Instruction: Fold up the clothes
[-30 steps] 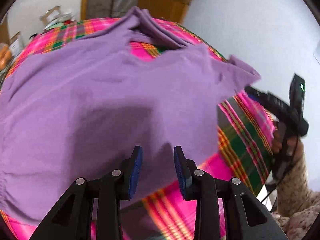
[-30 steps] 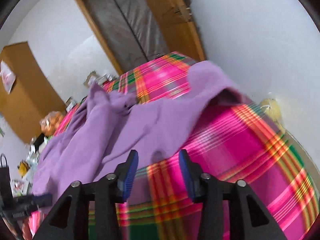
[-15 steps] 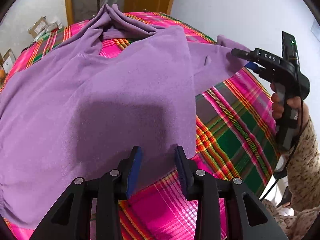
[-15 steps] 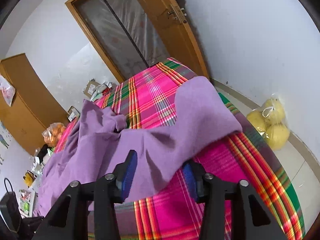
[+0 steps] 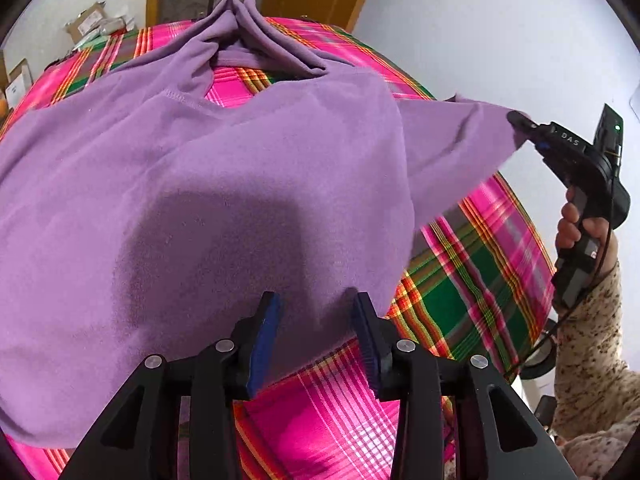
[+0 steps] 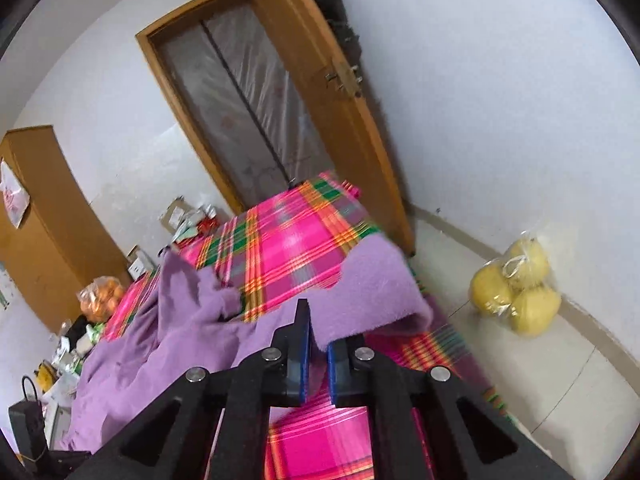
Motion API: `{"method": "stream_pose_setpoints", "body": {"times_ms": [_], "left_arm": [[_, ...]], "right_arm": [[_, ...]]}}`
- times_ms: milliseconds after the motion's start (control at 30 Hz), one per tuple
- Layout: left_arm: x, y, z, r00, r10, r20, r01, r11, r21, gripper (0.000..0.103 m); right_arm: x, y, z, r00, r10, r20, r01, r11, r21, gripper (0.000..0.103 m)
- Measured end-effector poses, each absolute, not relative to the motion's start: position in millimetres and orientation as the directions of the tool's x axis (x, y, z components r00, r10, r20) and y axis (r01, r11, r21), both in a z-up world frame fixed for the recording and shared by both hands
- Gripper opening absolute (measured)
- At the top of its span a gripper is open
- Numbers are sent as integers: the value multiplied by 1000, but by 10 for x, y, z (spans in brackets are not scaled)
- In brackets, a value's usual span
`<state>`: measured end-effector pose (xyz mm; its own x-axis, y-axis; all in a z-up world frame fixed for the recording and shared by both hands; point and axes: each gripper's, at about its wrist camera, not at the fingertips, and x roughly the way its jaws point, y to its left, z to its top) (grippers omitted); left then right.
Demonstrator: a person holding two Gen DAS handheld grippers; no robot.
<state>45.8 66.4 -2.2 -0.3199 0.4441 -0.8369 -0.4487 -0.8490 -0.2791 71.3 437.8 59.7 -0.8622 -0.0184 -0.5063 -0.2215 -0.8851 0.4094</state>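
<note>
1. Fleece is what the purple sweatshirt [image 5: 208,184] looks like: thick, soft and light, spread across the table [image 5: 472,280] under a pink-and-green plaid cloth, with its far end bunched into a peak near the door [image 6: 320,80].

2. One sleeve [image 5: 452,148] is pulled out to the right side and lifted off the plaid. The right claw [image 6: 318,344] is clenched on its cuff end, a fold of purple pinched between the blue pads [image 6: 304,344].

3. The left claw [image 5: 316,340] is released, its jaws spread wide just above the near hem of the body, with nothing between them.

4. Handling, as I judge it: cloth like this drapes and sags, so a pinch at one corner drags the rest along and the body may slide on the smooth plaid. It is not fragile and should not slip from rubbery pads.

5. Good places to take hold would be seams and edges, such as the cuff already held, the hem corner under the left claw, or the shoulder seam, where the doubled fabric gives the pads something to bite.

6. Further out, a bag of yellow fruit [image 6: 516,292] sits on the floor by the wall, and a wooden cabinet [image 6: 48,208] stands at the left.
</note>
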Motion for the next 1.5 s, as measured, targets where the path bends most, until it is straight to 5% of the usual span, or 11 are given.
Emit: {"method": "stream_pose_setpoints", "body": {"times_ms": [433,733,1033,1367,1433,1500], "left_arm": [[487,688,-53,-285,482,-829,-456,-829,-325,40],[574,684,-30,-267,503,-822,-460,-816,-350,40],[577,653,-45,-265,516,-815,-448,-814,-370,40],[578,627,-36,-258,529,-808,-434,-811,-392,40],[569,613,-40,-256,533,-806,-433,-809,-398,40],[564,595,-40,-253,539,-803,-428,-807,-407,40]], "right_arm": [[925,4754,666,-863,75,-500,-300,-872,386,7],[939,4975,243,-781,118,-614,-421,-825,377,7],[1110,5080,470,-821,203,-534,-447,-811,378,7],[1124,5242,316,-803,164,-573,-465,-773,431,8],[982,5235,316,-800,116,-589,-424,-803,418,12],[797,5245,295,-776,114,-620,-420,-827,374,29]]}}
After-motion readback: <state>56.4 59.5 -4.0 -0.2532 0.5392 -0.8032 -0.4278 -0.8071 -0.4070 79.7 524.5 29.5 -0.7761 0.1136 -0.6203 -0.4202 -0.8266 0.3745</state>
